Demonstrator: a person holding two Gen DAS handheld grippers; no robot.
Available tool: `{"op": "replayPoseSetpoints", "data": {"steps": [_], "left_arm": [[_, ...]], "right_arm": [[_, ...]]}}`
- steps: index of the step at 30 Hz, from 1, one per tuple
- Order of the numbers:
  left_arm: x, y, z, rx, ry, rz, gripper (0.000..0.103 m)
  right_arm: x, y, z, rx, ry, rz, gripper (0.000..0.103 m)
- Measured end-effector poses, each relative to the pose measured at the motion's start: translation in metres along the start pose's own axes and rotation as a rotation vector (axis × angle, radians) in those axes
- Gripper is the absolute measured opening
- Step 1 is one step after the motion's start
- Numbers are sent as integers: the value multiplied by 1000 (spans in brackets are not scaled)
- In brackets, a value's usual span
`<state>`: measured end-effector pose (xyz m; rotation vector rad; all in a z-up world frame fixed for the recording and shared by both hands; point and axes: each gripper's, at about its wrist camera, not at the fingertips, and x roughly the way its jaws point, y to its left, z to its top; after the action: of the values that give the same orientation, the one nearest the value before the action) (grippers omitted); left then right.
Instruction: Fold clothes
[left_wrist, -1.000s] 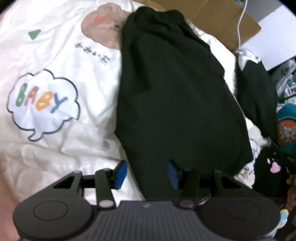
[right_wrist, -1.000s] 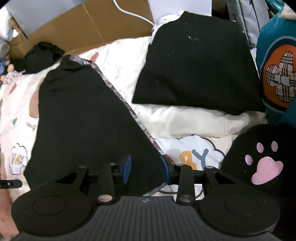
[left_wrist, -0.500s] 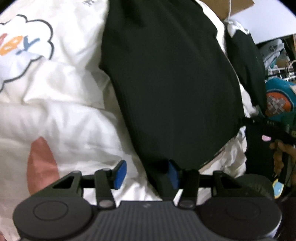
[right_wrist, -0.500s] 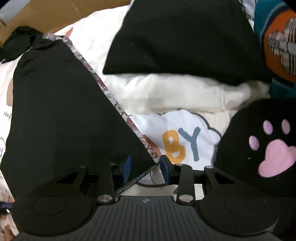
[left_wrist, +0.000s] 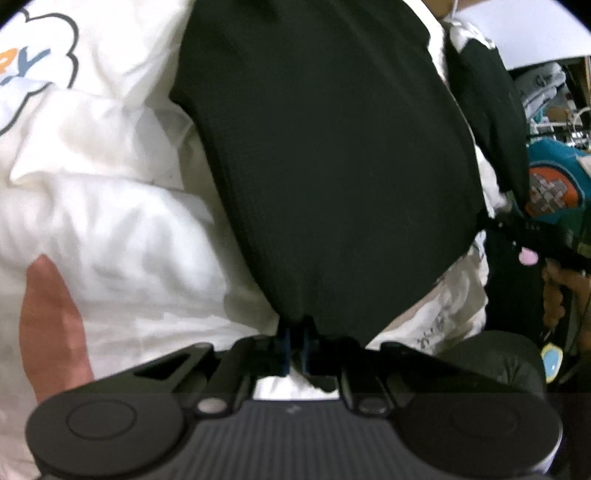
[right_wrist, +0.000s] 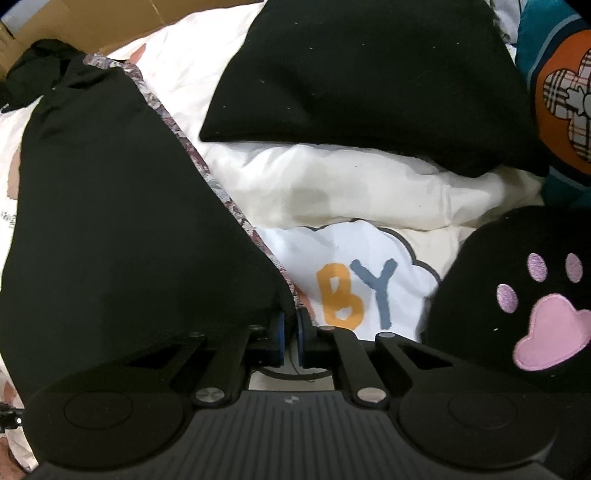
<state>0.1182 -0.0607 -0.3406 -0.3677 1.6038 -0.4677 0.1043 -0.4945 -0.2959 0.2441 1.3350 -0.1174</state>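
Two tongs are clenching the near hem of one black garment (left_wrist: 332, 147) that is lying flat on a white printed duvet (left_wrist: 110, 229). Left tongs (left_wrist: 294, 345) are pinching its near corner between blue pads. Right tongs (right_wrist: 290, 334) are gripping the opposite corner, where a patterned trim (right_wrist: 218, 192) is running along the edge. Beyond, a second folded black garment (right_wrist: 362, 74) is resting near a paw-print cushion (right_wrist: 517, 295).

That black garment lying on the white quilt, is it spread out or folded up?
Spread out. The black garment lies in one flat sheet on the quilt, its patterned edge running straight with no visible crease.
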Motion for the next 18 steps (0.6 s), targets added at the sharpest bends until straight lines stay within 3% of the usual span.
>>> {"op": "replayPoseSetpoints", "data": {"steps": [4, 7, 9, 11, 16, 18], "left_arm": [[0, -2, 0, -5, -1, 3, 8], [-5, -2, 1, -15, -19, 2, 27], [-7, -1, 2, -19, -32, -5, 55], [-8, 0, 2, -18, -49, -1, 63], [1, 3, 3, -6, -50, -27, 62], [5, 2, 4, -7, -65, -27, 57]], "right_arm": [[0, 0, -1, -1, 18, -42, 6], [-2, 0, 0, 1, 14, -24, 9], [-3, -1, 0, 4, 10, -5, 20], [-5, -4, 0, 16, 5, -20, 53], [-8, -10, 0, 43, -13, 18, 55], [-10, -8, 1, 24, -30, 32, 55]]}}
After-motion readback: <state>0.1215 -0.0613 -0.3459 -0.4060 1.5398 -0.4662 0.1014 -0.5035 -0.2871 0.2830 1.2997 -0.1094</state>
